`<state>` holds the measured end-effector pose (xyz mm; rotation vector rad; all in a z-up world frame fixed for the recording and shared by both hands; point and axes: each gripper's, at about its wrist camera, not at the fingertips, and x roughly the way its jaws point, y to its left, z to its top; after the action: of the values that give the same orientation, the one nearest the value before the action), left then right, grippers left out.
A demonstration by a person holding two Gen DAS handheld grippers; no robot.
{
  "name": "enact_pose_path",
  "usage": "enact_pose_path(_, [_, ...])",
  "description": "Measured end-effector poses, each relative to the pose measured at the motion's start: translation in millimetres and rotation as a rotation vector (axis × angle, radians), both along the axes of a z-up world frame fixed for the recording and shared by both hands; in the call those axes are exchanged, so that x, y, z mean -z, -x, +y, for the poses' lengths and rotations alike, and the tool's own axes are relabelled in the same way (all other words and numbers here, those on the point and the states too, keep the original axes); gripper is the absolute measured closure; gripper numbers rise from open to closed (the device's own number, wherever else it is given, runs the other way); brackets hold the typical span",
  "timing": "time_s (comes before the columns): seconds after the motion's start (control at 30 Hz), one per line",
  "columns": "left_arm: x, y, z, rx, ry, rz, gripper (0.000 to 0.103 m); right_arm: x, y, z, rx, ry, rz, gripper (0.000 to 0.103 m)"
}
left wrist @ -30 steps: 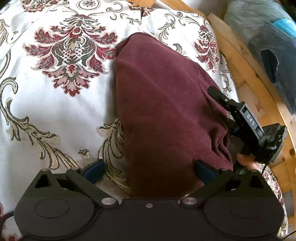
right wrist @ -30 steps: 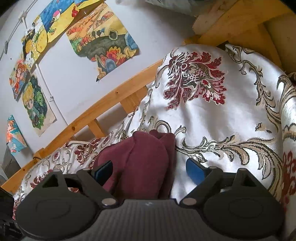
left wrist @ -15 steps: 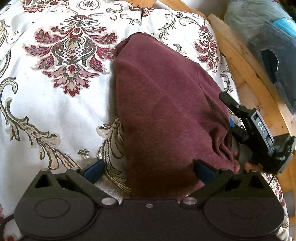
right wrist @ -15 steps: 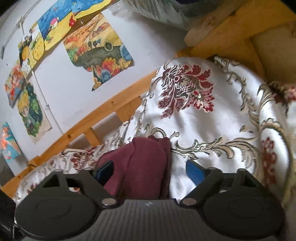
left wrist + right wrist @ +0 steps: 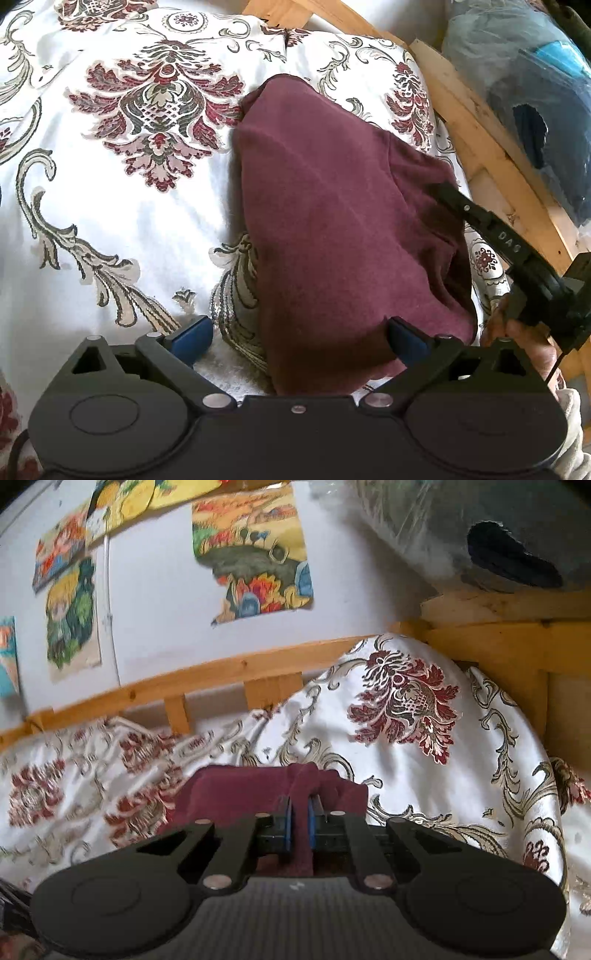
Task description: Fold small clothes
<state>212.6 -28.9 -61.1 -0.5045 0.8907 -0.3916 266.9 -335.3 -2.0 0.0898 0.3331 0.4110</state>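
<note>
A maroon garment point(image 5: 332, 229) lies folded over on a white bedspread with a red and gold pattern point(image 5: 110, 206). My left gripper point(image 5: 295, 339) is open, its blue pads straddling the garment's near end. My right gripper point(image 5: 299, 819) is shut on a pinched fold of the maroon garment point(image 5: 236, 790) at its right edge. From the left wrist view the right gripper point(image 5: 517, 251) shows at the garment's right side, held by a hand.
A wooden bed frame point(image 5: 491, 147) runs along the right side and a rail point(image 5: 184, 686) along the wall. A plastic-wrapped grey bundle point(image 5: 535, 92) lies beyond the frame. Paper pictures point(image 5: 255, 554) hang on the wall.
My right gripper was open around the garment's edge and has shut on it. It has swung toward the wall. My left gripper has stayed open and drawn back a little.
</note>
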Motion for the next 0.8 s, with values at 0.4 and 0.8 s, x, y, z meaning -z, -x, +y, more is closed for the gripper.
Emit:
enact_pose_path(0.4, [0,-3,5,0.027,0.057,-0.002,0.002,28,-28,-33,-0.01,-0.166,0.136,0.049])
enact_pose_path(0.8, [6,-31,-5,0.122,0.128,0.058,0.001,27,-106,-30,-0.105,-0.323,0.286,0.033])
